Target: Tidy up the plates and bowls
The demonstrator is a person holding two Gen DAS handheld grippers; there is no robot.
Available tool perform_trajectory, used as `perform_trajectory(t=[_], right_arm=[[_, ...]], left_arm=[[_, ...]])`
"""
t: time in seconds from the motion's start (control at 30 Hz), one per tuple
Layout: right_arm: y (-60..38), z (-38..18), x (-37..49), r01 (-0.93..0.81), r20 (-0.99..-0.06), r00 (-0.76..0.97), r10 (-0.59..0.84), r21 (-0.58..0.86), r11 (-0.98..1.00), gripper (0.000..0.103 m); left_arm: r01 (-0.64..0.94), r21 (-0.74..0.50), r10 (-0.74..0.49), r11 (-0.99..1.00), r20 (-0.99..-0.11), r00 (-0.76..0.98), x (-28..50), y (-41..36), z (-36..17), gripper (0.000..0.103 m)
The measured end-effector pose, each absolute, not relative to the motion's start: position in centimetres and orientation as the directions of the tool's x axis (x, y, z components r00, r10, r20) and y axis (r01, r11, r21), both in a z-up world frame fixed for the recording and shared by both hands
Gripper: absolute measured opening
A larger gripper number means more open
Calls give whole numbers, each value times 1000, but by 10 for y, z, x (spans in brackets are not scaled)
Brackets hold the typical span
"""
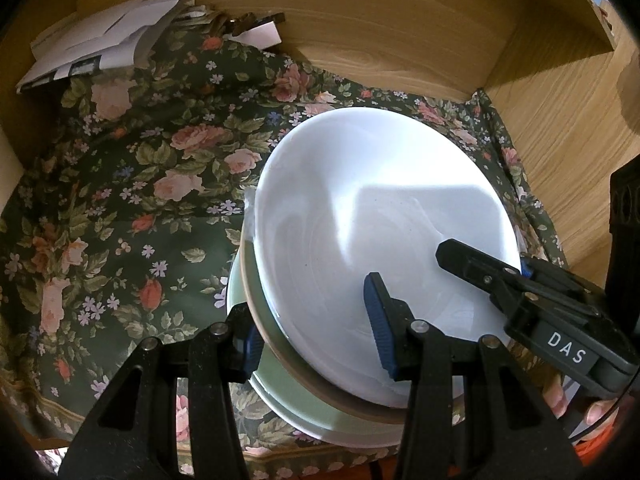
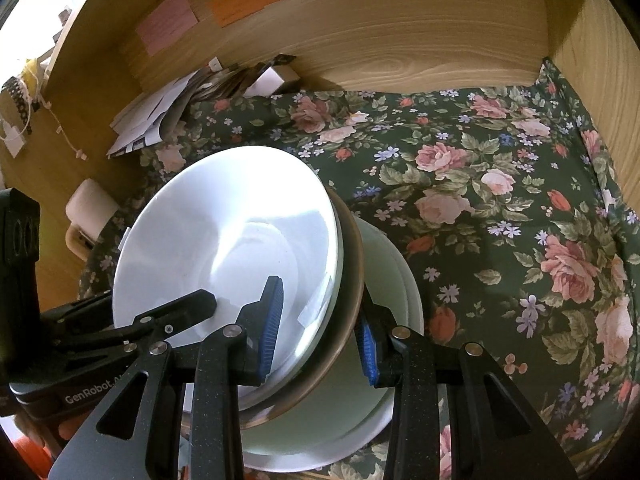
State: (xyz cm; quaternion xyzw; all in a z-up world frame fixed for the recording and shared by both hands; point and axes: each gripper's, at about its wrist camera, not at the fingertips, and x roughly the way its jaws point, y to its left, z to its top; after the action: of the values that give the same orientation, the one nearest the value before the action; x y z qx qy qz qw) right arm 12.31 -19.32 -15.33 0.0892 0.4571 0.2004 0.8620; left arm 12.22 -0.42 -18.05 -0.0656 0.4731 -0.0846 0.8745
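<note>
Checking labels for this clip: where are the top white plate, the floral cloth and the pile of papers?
white plate (image 1: 360,208), left wrist view, its centre.
floral cloth (image 2: 500,168), right wrist view, bare middle.
papers (image 1: 100,44), left wrist view, top sheet.

glossy white glazed plate (image 1: 360,208); soft matt floral cloth (image 1: 132,200); smooth wood-grain wall (image 1: 400,40); creased papers (image 1: 104,44); ribbed blue rubbery pads (image 2: 272,320).

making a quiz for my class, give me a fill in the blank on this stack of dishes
1. The top plate in the stack is ____ in colour.
2. The stack is gripped by ____ tools, left tool and right tool.
3. The cloth under the stack has a ____ pattern.

Missing words: white; two; floral
</note>
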Motion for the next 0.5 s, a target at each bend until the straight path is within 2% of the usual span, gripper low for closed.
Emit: perform_trajectory(t=[0.13,0.23,0.3,0.37,0.5], right_arm=[[-194,-153,124,-276,-751,493,440,344,897,34],[-194,-150,123,-285,-743,507,436,333,899,34],[-195,-145,121,-298,-739,519,431,316,901,38],[-197,-139,117,-299,-727,541,423,304,904,46],[-201,-124,110,-303,-694,587,416,288,908,50]], left_arm=[[84,-226,-236,970,-818,525,125,0,-183,46],[86,-196,-210,977,-802,559,122,1,-179,46],[91,-181,-200,979,-791,578,119,3,-173,48],[86,-182,-197,980,-780,594,116,6,-167,48],[69,-162,-168,984,-745,646,106,12,-147,49]])
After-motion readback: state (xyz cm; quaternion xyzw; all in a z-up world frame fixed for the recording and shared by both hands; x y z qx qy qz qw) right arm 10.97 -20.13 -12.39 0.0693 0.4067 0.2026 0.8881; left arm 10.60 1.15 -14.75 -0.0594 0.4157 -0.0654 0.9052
